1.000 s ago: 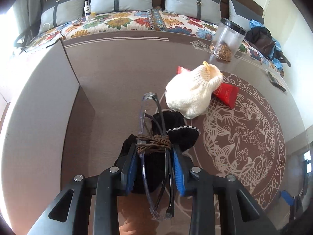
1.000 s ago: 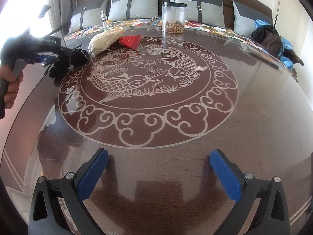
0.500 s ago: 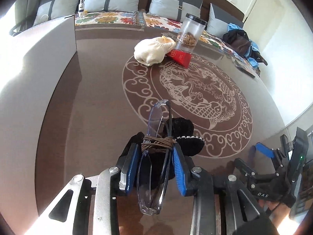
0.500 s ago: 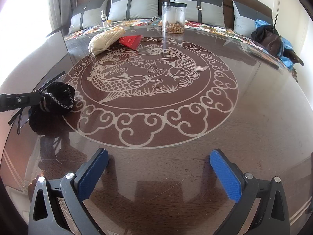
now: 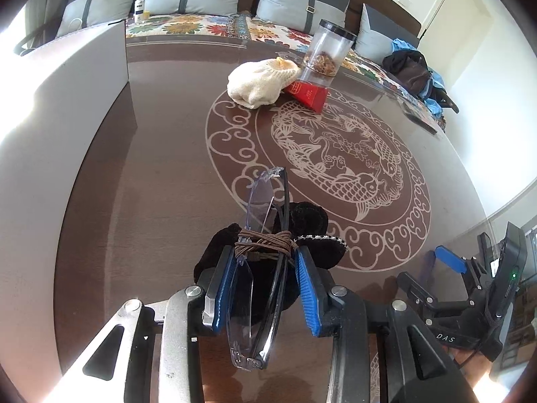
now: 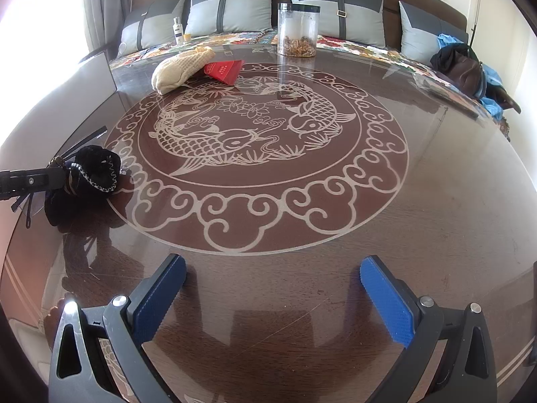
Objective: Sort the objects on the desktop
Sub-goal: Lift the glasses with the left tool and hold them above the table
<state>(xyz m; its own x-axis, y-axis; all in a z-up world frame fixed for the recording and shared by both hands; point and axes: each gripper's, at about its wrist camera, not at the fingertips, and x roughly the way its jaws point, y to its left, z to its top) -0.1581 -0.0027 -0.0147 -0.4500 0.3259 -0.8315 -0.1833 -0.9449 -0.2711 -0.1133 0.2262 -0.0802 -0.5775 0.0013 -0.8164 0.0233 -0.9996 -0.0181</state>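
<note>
Only rightward, left tool (image 5: 261, 262) grips glasses (image 5: 258, 268) — pouch (image 6: 90, 174).

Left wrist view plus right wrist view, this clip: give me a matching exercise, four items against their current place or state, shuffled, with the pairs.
Things:
1. glasses bundle
2. clear jar
3. red packet
4. right gripper

Places or states:
A. open, holding nothing, above the near part of the table
B. upright at the far edge, brownish contents at the bottom
C. clamped in the left gripper with a black pouch
D. lying flat beside the cream knit bag

Pairs: 1-C, 2-B, 3-D, 4-A
</note>
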